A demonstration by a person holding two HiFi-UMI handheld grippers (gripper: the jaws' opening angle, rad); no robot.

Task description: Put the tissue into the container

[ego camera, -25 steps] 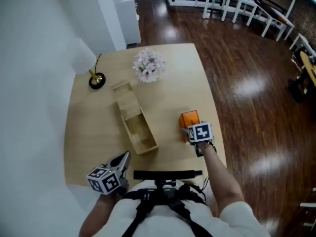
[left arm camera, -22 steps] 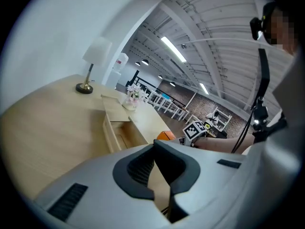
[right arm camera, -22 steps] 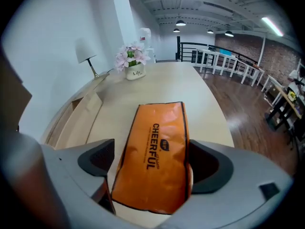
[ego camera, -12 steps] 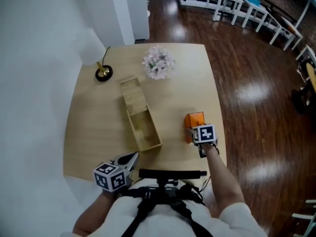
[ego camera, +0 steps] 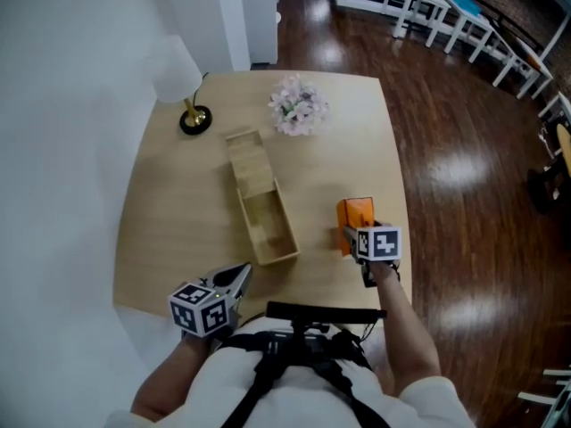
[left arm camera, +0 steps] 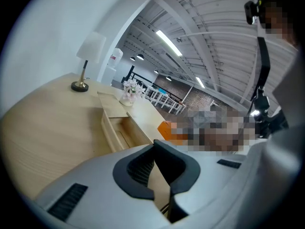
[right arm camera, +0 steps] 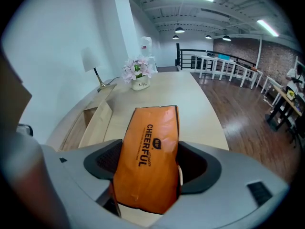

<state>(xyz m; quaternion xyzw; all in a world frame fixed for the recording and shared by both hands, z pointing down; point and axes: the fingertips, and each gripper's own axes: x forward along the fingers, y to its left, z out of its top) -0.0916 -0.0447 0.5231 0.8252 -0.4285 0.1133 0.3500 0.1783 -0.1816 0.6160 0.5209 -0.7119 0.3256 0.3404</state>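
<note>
An orange tissue pack (ego camera: 355,217) lies on the wooden table (ego camera: 178,212) near its right edge. My right gripper (ego camera: 359,235) reaches over it from the near side. In the right gripper view the tissue pack (right arm camera: 150,151) fills the space between the jaws, which are closing around it, and I see no squeeze on its sides. The container, a long open wooden box (ego camera: 268,226), sits left of the pack, its lid end (ego camera: 248,159) farther away. My left gripper (ego camera: 239,276) hovers at the table's near edge, shut and empty, pointing at the box (left arm camera: 119,130).
A small table lamp (ego camera: 192,114) stands at the far left corner and a pot of pale flowers (ego camera: 299,110) at the far middle. The table's right edge (ego camera: 401,212) drops to a dark wood floor. A white wall runs along the left.
The head view has shifted a little, so the table sits lower and further right in frame. My right gripper has stayed over the orange pack; the left gripper has barely moved.
</note>
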